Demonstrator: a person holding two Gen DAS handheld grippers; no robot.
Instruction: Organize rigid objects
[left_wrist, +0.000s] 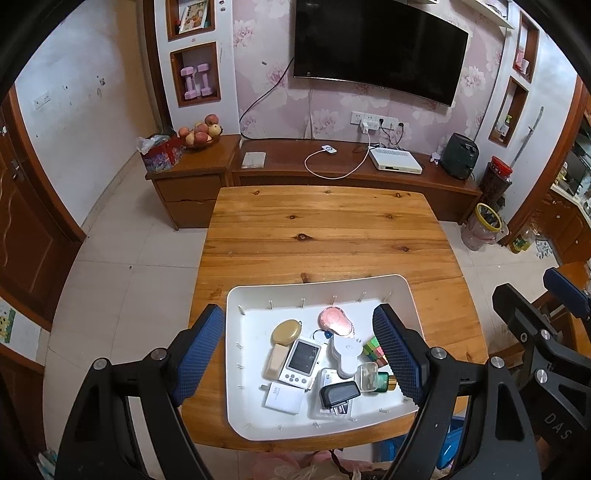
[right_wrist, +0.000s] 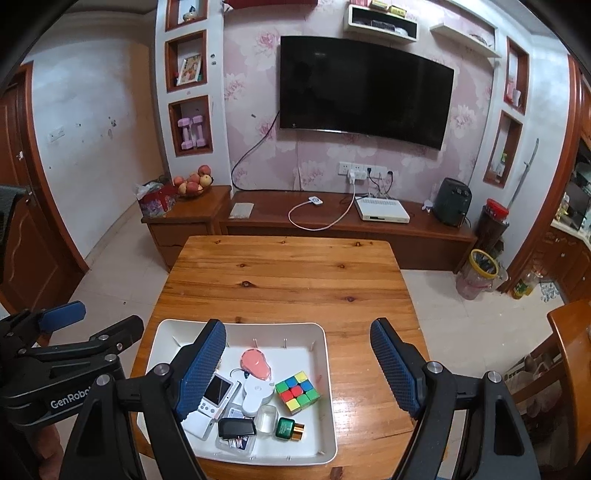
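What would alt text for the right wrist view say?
A white plastic tray of small items, including a multicoloured puzzle cube, sits on a wooden table. The open, empty right gripper hovers above it, facing a wall-mounted television.

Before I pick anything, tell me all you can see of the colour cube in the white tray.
The colour cube is a three-by-three puzzle cube, apparently hard plastic, with scrambled green, yellow, red, blue and pink squares. It sits flat on the white tray floor, turned corner-on to the right wrist view, towards the tray's right side. The white device lies right beside its left edge; contact is unclear. Neither tool holds it.
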